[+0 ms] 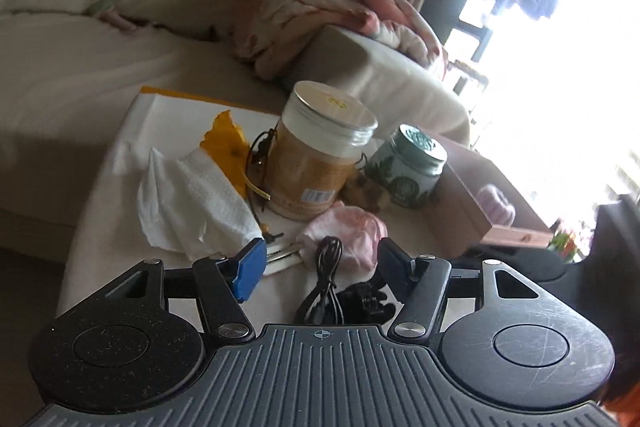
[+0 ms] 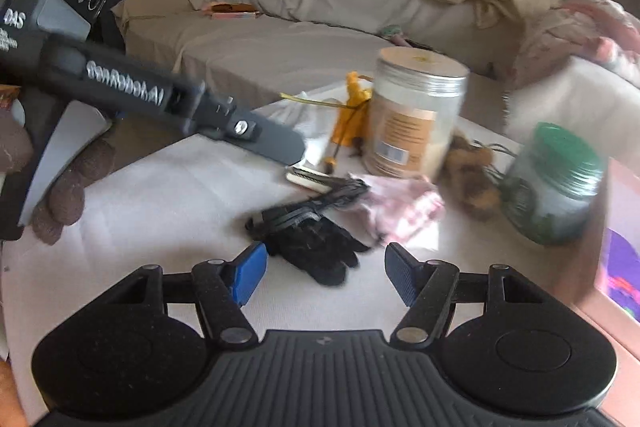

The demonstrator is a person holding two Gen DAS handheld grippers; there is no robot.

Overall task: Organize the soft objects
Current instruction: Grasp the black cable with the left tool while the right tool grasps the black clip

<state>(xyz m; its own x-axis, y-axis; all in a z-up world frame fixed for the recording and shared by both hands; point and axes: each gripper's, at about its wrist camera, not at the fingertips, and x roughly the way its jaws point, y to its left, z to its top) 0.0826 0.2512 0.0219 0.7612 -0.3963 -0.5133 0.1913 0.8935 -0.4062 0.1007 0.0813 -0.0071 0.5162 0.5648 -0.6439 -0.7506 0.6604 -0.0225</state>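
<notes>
On a white-covered table (image 2: 168,195) lie a black glove (image 2: 316,247), a coiled black cable (image 1: 326,267) and a crumpled pink cloth (image 1: 348,233). My right gripper (image 2: 326,273) hovers low with its jaws open just short of the black glove; nothing is between its pads. My left gripper (image 1: 322,267) is open above the cable and the near edge of the pink cloth, touching neither. In the right wrist view the left gripper (image 2: 292,149) comes in from the upper left, held by a hand in a brown glove (image 2: 64,195). A white tissue (image 1: 192,203) lies left of it.
A tall clear jar with a silver lid (image 1: 320,155) and a green-lidded jar (image 1: 408,167) stand mid-table, with a brown fuzzy item (image 2: 472,183) between them. A yellow scrap (image 1: 228,143), a pink box (image 1: 472,211) at the right, and a sofa (image 2: 280,39) with cushions and blankets are behind.
</notes>
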